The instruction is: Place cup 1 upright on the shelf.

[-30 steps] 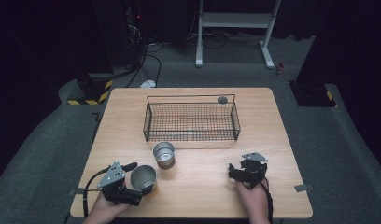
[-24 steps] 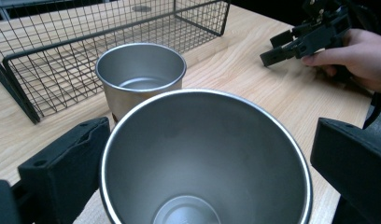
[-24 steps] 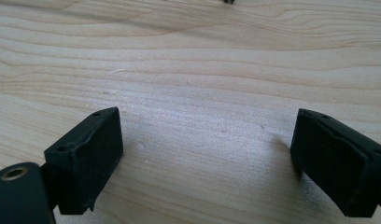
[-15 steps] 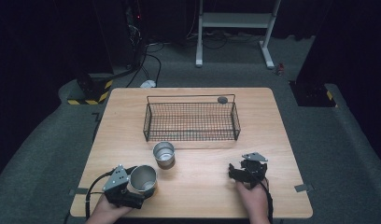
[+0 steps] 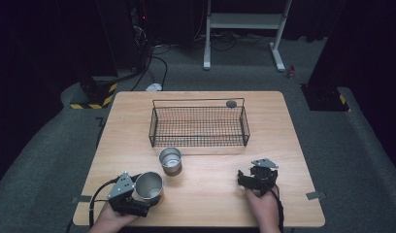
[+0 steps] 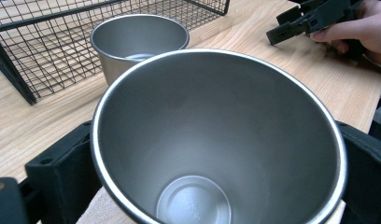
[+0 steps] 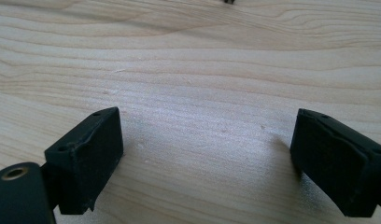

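One cup (image 6: 216, 140) gripped betw left gripper (image 5: 138, 196) jaws, tilted; 2nd cup (image 5: 170, 160) near.

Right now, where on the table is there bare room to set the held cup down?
Bare wood lies between the left gripper and right gripper, and along both table edges beside the basket. It is crowded around the standing cup, close to the held cup and basket front.

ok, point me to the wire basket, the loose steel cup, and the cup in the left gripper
wire basket (image 5: 198, 141), high view, front rim.
loose steel cup (image 5: 170, 159), high view, inside of its mouth.
held steel cup (image 6: 216, 135), left gripper view, inner wall.
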Motion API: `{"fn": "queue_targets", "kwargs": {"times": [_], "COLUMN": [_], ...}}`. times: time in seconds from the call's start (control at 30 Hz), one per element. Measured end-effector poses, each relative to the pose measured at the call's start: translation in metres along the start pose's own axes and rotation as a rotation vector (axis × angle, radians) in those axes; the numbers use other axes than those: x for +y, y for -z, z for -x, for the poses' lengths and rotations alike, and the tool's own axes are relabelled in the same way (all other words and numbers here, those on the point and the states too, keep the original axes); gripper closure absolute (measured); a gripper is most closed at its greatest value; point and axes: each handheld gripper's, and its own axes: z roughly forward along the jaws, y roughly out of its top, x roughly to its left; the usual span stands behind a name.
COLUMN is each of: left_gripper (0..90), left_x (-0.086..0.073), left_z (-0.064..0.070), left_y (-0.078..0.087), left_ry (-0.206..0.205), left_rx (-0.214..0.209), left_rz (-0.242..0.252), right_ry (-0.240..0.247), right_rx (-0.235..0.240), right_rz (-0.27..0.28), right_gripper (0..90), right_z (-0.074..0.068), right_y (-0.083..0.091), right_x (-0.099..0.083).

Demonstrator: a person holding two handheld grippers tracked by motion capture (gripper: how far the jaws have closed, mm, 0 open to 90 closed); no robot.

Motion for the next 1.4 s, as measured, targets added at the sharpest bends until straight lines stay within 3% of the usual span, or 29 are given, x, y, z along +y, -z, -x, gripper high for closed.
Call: {"fn": "queue_targets", "kwargs": {"times": [0.37, 0.67, 1.4], "left_gripper": [12.1, 13.1, 13.4], "left_x": [-0.0048, -0.0048, -0.004], "left_z": [-0.0022, -0.0029, -0.01], "left_y": [0.0, 0.0008, 0.0067], "left_ry": [-0.021, -0.035, 0.003], "left_rx": [-0.011, 0.002, 0.035], "left_rz": [0.018, 0.026, 0.072], "right_ry": [0.0, 0.0, 0.002], "right_rx": [0.0, 0.0, 0.0], "right_rz": [0.0, 0.0, 0.001], "right_gripper": [9.4, 9.3, 9.4], "right_z": [0.0, 0.0, 0.0001], "right_y": [0.0, 0.0, 0.0], "right_x": [0.0, 0.0, 0.0]}}
